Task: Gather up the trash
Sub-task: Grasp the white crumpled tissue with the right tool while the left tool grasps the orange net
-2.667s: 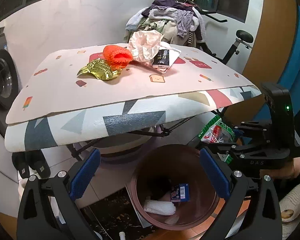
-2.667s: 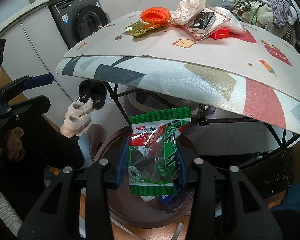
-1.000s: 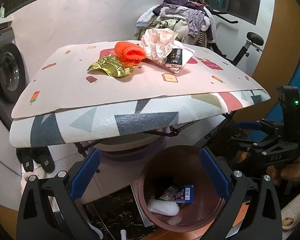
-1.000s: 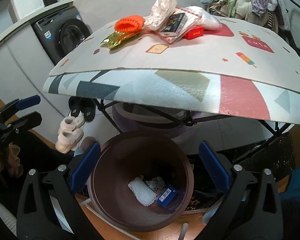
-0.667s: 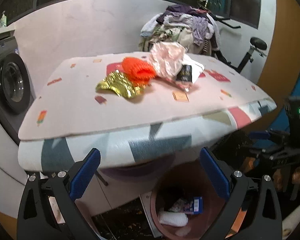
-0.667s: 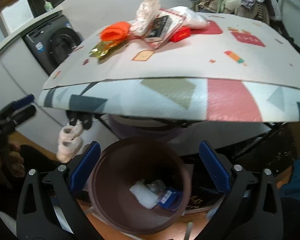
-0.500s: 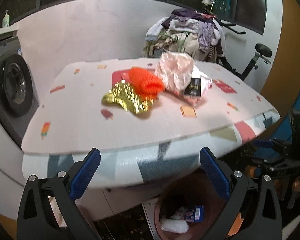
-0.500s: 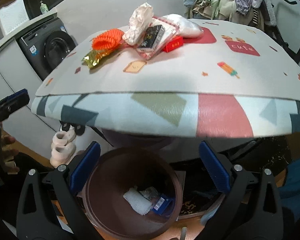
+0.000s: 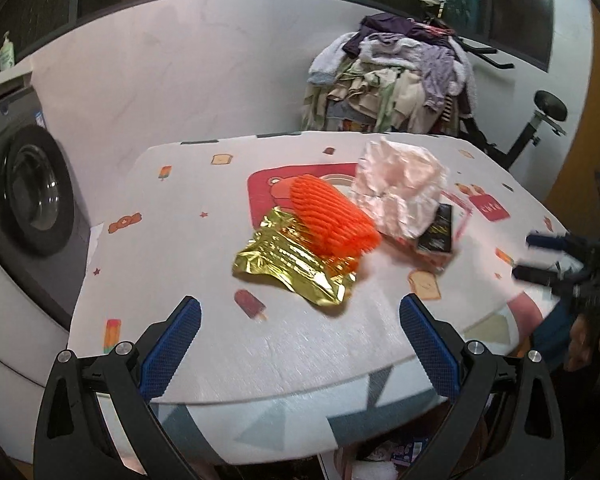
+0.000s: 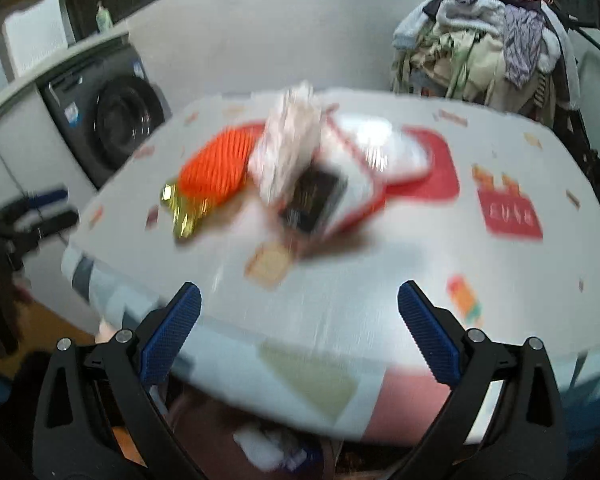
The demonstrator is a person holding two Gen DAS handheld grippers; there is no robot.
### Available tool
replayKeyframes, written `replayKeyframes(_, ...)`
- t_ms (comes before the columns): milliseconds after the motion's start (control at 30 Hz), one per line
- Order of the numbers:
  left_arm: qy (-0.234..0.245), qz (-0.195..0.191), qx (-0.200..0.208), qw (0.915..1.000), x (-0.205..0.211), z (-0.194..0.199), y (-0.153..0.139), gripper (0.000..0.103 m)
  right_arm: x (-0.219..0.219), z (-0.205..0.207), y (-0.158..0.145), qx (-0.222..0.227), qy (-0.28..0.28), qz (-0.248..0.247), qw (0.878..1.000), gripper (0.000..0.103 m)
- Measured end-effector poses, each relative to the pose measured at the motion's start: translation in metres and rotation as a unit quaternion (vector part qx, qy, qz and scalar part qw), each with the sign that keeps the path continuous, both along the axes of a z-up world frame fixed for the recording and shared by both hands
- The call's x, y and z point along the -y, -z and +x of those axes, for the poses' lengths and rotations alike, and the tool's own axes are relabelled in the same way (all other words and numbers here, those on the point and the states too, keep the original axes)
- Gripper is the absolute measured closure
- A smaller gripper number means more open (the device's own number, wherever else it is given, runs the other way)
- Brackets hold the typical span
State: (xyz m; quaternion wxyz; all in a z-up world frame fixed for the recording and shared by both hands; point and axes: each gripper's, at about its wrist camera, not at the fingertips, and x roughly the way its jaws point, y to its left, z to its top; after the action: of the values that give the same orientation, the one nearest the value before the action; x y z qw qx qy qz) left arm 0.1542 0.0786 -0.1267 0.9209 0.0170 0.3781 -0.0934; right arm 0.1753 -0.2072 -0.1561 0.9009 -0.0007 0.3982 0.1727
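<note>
Trash lies on the patterned table (image 9: 180, 240): a gold foil wrapper (image 9: 292, 268), an orange foam net (image 9: 330, 220), crumpled pale paper (image 9: 400, 188) and a black packet (image 9: 438, 232) on a red-edged bag. My left gripper (image 9: 300, 332) is open and empty above the table's near edge, short of the gold wrapper. My right gripper (image 10: 299, 330) is open and empty above the near edge. Its blurred view shows the orange net (image 10: 216, 166), the gold wrapper (image 10: 184, 210), the paper (image 10: 288, 144) and the black packet (image 10: 314, 200). The brown bin (image 10: 204, 436) sits below the edge.
A washing machine (image 9: 24, 196) stands at the left. A heap of clothes (image 9: 400, 80) on an exercise bike is behind the table. The bin's contents (image 9: 396, 452) peek out under the table edge. The right gripper shows at the right of the left wrist view (image 9: 552, 256).
The right gripper dropped the green packet into the bin and opened. Both grippers have risen from over the bin to above the table's edge, facing the trash pile.
</note>
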Motion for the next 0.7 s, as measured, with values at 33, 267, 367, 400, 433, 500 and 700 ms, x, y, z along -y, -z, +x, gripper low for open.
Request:
replayKeyframes(33, -0.005, 0.001, -0.003, 1.0000, -0.001, 0.004, 0.001, 0.006, -0.001, 0.012, -0.007, 0.011, -0.003, -0.003, 1.000, 0.006)
replayKeyframes(267, -0.039, -0.039, -0.033, 0.9979, -0.022, 0.034, 0.010, 0.006, -0.017, 0.074, -0.027, 0.056, -0.033, -0.020, 0.998, 0.032)
replayKeyframes(367, -0.053, -0.058, -0.043, 0.9960, -0.029, 0.045, 0.014, 0.006, -0.028, 0.099, -0.024, 0.057, -0.039, -0.023, 0.997, 0.037)
replayKeyframes(400, -0.054, -0.065, -0.047, 0.9953, -0.029, 0.048, 0.015, 0.006, -0.032, 0.106, -0.022, 0.055, -0.038, -0.022, 0.997, 0.038)
replayKeyframes(433, -0.056, -0.074, -0.051, 0.9944, -0.031, 0.052, 0.016, 0.006, -0.035, 0.114, -0.019, 0.051, -0.039, -0.020, 0.998, 0.041)
replayKeyframes(500, -0.059, -0.085, -0.055, 0.9931, -0.031, 0.057, 0.017, 0.006, -0.040, 0.126, -0.011, 0.037, -0.040, -0.020, 0.998, 0.049)
replayKeyframes(700, -0.026, -0.132, -0.071, 0.9884, -0.022, 0.079, 0.016, 0.023, -0.040, 0.111, -0.026, 0.073, -0.049, 0.006, 0.996, 0.090)
